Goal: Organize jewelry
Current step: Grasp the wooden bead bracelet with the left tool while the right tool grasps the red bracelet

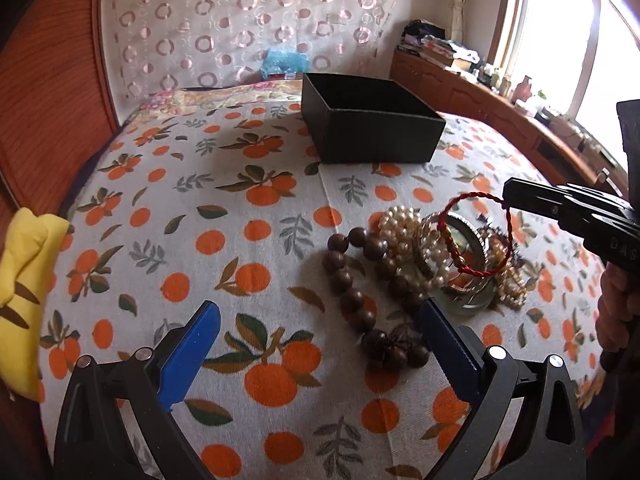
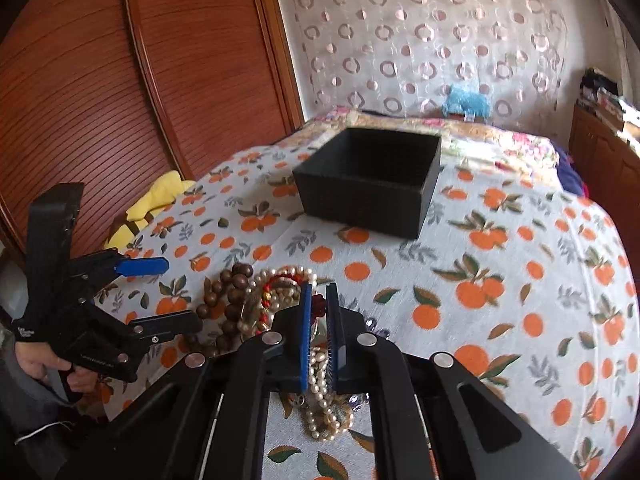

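Observation:
A pile of jewelry lies on the orange-print cloth: brown wooden beads [image 1: 352,280], pearl strands [image 1: 404,224] and a glass bangle [image 1: 468,268]. My right gripper [image 1: 506,196] is shut on a red cord bracelet [image 1: 476,236] and holds it just above the pile; in the right wrist view its jaws [image 2: 319,300] pinch the red cord [image 2: 318,302]. My left gripper [image 1: 320,320] is open and empty, near the wooden beads; it also shows in the right wrist view [image 2: 168,292]. An open black box [image 1: 368,120] stands behind the pile.
A yellow plush [image 1: 24,288] lies at the bed's left edge beside a wooden wardrobe [image 2: 120,100]. A blue toy [image 2: 466,102] sits by the curtain. A cluttered wooden sideboard [image 1: 480,92] runs under the window on the right.

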Motion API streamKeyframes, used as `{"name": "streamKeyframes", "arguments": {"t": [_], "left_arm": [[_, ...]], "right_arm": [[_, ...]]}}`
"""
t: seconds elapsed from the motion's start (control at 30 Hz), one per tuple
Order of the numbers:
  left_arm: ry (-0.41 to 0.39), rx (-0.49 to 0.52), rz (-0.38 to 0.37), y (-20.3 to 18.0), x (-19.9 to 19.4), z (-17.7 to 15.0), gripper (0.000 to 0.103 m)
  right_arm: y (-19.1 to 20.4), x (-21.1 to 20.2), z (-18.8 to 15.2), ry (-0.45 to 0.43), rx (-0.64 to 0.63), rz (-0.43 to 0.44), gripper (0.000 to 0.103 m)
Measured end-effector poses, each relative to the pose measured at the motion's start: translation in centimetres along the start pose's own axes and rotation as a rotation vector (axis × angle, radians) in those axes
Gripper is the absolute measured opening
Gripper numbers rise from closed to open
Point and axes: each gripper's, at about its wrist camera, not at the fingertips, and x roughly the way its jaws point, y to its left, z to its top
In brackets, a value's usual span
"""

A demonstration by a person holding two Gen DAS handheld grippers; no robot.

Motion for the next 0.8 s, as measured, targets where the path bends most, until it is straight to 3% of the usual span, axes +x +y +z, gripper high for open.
{"name": "streamKeyframes", "arguments": {"t": [0.3,0.37,0.47,0.53,0.8], "left_arm": [[0.038,0.035,-0.023,-0.8,1.6,0.4,0.042],[0.032,0.039,-0.010,-0.8,1.9,0.6,0.037],[0.033,0.049,-0.010,-0.9,2.0,0.8,0.018],[0.022,0.069,0.001,-1.1,2.0,0.9,0.012],[-0.126,0.063,0.021,-0.9,-2.0,2.8,0.012]], "right_arm": [[0.1,-0.8,1.5,-0.027,-0.034,-0.029,0.008],[0.1,-1.0,1.8,-0.031,-0.038,-0.034,0.008],[0.2,-1.3,2.4,-0.039,-0.047,-0.044,0.008],[0.2,-1.4,2.8,-0.044,-0.054,-0.051,0.008],[-0.7,-1.0,4.5,-0.046,-0.061,-0.086,0.008]]}}
